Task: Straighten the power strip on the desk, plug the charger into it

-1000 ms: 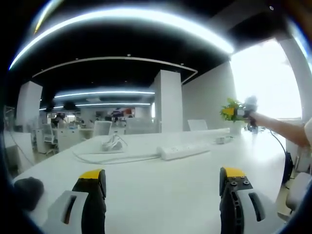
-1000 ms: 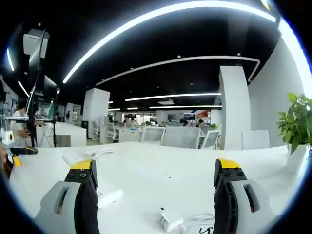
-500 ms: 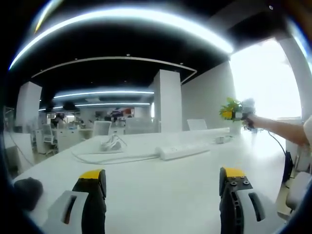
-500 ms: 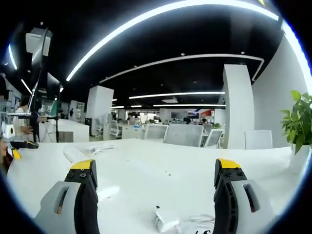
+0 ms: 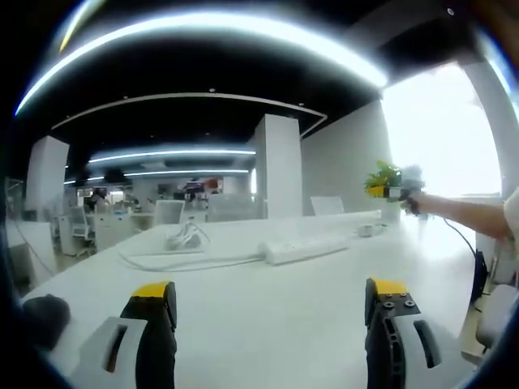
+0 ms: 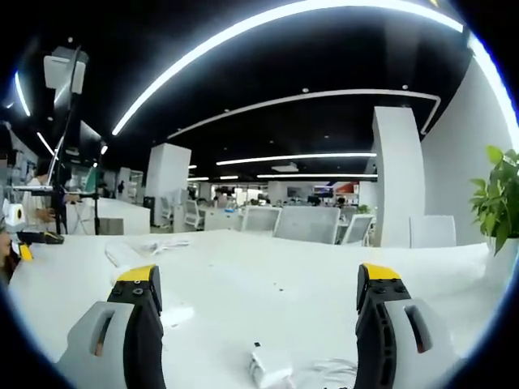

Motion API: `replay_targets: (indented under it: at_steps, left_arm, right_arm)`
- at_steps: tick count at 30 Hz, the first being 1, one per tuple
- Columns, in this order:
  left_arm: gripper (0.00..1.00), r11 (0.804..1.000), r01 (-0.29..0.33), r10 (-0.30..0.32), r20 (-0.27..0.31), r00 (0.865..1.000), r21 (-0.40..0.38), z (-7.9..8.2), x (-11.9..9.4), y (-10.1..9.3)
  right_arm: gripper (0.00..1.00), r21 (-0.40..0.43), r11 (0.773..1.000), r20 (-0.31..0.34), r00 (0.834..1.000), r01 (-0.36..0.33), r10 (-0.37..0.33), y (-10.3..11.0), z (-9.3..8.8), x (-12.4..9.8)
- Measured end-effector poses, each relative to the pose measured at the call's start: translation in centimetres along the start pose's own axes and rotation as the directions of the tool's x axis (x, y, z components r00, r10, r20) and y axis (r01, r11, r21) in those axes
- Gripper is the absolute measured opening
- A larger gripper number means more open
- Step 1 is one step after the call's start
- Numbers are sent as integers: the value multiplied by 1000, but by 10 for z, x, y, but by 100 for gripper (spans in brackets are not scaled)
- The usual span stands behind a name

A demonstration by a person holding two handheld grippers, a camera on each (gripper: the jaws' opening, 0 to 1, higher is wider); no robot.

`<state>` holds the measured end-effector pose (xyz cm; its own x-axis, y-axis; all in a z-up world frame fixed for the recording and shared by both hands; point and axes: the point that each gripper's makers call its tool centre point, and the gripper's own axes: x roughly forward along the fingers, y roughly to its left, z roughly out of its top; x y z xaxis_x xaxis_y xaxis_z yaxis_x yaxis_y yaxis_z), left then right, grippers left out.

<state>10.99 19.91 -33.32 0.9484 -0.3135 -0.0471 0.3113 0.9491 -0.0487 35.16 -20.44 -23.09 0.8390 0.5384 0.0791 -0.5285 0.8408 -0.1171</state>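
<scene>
open-plan office, long white counter under curved ceiling light strips. seen along the left tool: yellow-tipped jaws wide apart, holding nothing, hovering above bare counter top. white power strip lying farther out on the counter, slanted across the view, its white cable trailing away to the left toward a loose coil of white cord. dark rounded object at the near left edge of the counter, too blurred to identify. at far right, a person's outstretched arm carrying the right tool above the counter's far end, in front of a green potted plant and a glaring bright window.

seen along the right tool: jaws likewise spread wide, gripping nothing, poised over the counter. white charger lying on the counter low between the jaws, with its tangled white cord just beside it to the right, neither touched by the jaws. small white item on the counter next to the left jaw, unclear what. power strip and cord bundle lying well apart from the charger, toward the far left of the counter. potted plant in a white pot at right edge. rows of white office chairs and white pillars beyond the counter; tripod stand and a seated person at far left.
</scene>
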Motion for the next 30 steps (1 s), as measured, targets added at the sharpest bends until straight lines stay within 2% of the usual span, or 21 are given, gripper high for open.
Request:
replay_targets:
  at_steps: [13,14,21,30]
  left_arm:
    - [99,1000,-12,12,0,1000,5,1,-2,5]
    - [99,1000,-13,13,1,1000,4,1,-2,5]
    - [99,1000,-13,13,5,1000,2,2,-2,7]
    - [99,1000,-9,9,8,1000,1,2,-3,8]
  right_arm:
    - [100,13,1000,-7,1000,-20,20,-13,-9,7]
    - [100,27,999,5,999,-40,40,-11,-8,8]
    - [100,64,996,38,997,-65,63,-12,-8,10]
    - [100,29,996,24,996,-89,88,-14,-14,15]
